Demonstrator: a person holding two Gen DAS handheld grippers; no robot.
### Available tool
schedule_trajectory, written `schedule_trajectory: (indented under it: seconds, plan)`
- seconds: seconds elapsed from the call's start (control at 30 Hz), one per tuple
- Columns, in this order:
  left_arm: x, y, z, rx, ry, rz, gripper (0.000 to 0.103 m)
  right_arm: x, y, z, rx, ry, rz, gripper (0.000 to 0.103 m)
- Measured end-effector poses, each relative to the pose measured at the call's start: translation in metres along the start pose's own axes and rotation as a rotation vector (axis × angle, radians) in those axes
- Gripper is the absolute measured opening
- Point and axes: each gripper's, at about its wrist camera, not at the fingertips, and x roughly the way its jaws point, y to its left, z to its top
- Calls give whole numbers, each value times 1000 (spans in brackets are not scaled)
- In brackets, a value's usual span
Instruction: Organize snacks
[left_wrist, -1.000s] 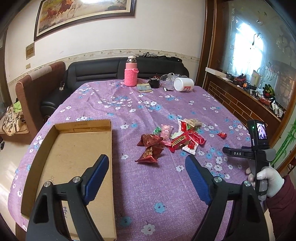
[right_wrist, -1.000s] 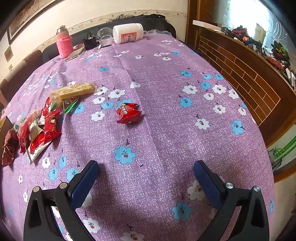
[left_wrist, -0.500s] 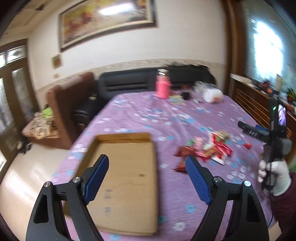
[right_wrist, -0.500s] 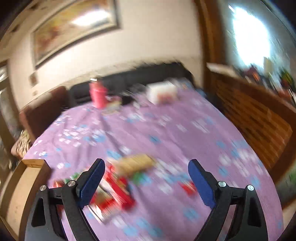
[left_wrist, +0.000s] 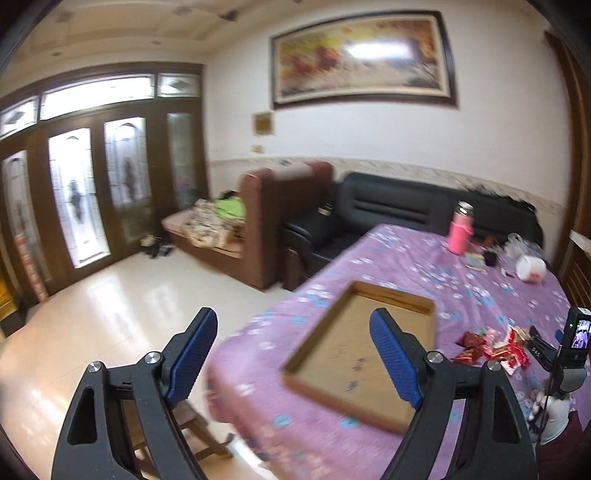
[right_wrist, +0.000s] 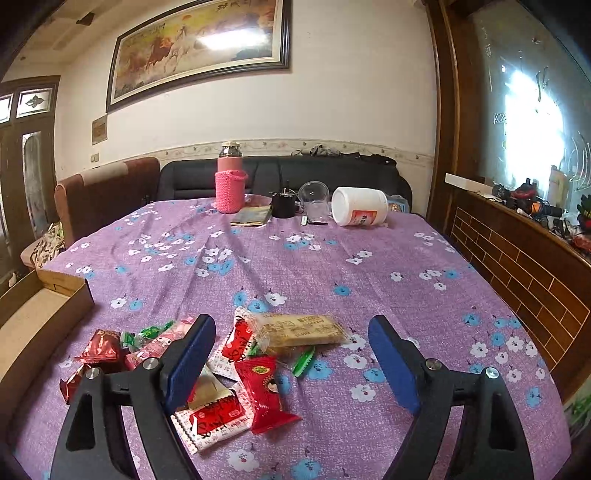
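Only right view shows biscuit pack (right_wrist: 301, 328); left, glass doors (left_wrist: 74, 195).

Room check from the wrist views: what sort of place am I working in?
Most likely a home living or dining room: a black sofa behind the cloth-covered table, a framed horse painting on the wall, and glazed wooden doors opening onto a tiled floor.

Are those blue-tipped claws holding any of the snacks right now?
No. The left gripper and right gripper are both open with nothing between their fingers; the wrapped snacks lie loose on the purple flowered tablecloth.
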Motion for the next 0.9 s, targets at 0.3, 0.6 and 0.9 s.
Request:
schedule_trajectory:
  seconds: [0.3,0.6,0.9]
  plan:
    - [-63,61,-19,-64,-68,106,85,-5,-7,-3,-5,-7,-36,87]
    - [-56,57,-21,-65,-62,117,85,-3,-6,-3,-15,2,-35,88]
    - [-33,41,-17,-54,-16,52,85,-5,2,0,-32,1,-7,88]
